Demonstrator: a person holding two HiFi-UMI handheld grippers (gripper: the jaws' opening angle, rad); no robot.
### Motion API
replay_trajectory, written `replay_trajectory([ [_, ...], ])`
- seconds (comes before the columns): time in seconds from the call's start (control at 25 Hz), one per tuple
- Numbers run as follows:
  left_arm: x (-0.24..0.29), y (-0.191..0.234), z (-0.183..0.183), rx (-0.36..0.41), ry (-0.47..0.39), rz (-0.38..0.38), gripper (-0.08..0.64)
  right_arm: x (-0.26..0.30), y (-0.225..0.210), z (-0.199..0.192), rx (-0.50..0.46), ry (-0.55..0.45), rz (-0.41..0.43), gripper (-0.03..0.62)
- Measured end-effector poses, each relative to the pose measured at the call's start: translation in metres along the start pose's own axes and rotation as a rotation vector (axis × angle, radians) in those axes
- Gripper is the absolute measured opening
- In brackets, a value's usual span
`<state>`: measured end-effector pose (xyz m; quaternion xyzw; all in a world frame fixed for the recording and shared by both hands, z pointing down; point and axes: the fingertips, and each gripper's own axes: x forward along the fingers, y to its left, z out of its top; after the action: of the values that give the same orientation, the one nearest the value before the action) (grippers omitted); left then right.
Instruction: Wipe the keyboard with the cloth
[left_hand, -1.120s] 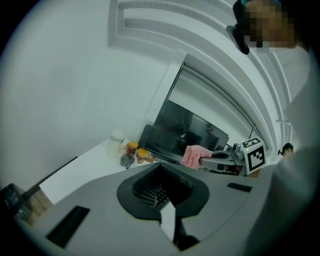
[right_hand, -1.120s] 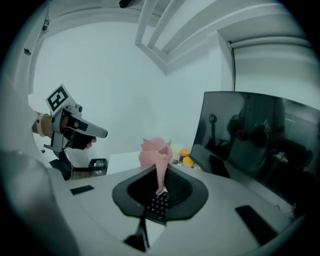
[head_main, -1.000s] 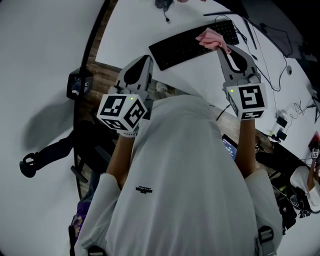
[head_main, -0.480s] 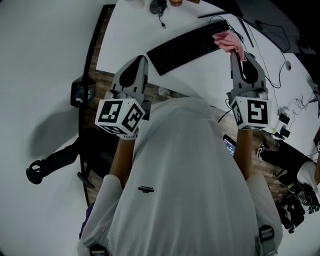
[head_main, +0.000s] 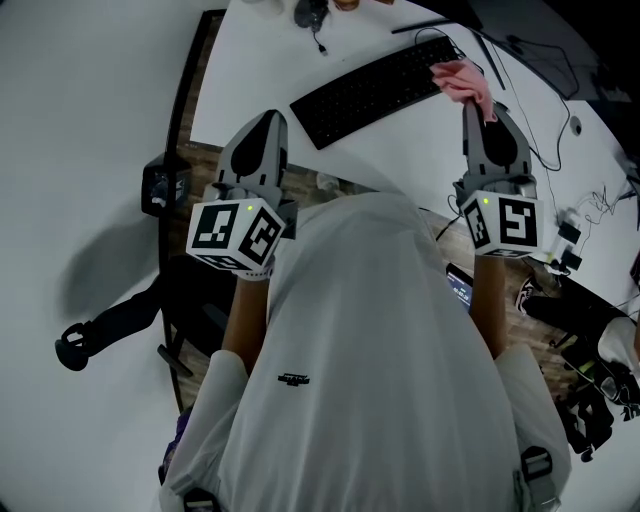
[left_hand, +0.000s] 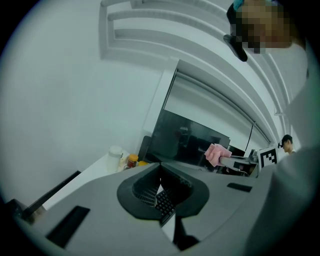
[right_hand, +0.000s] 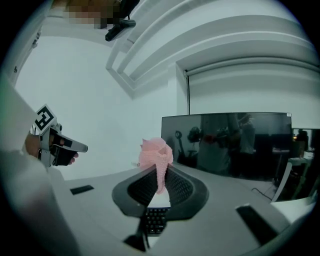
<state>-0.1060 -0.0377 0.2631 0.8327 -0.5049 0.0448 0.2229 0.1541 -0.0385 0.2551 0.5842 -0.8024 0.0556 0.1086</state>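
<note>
White counter (head_main: 260, 70), black keyboard (head_main: 375, 88) lying slantwise on it
The left gripper (head_main: 262, 125) hangs at the counter's near edge, short of the keyboard, its fingers closed together on nothing; the right gripper (head_main: 484, 108) has its fingers clamped on the pink cloth (head_main: 463, 80), which bunches up beyond the fingertips, over the keyboard's right end

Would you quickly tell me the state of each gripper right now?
Left gripper: shut, holding nothing.
Right gripper: shut on the pink cloth.
</note>
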Motion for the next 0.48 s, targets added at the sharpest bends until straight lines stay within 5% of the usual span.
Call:
replay_trajectory([
  [0.48,-0.0038,0.0023,-0.0006,0.003,-0.003,0.003,0.02,-0.0023,0.0061,-0.0028,-0.003,0.019,0.023,0.038],
])
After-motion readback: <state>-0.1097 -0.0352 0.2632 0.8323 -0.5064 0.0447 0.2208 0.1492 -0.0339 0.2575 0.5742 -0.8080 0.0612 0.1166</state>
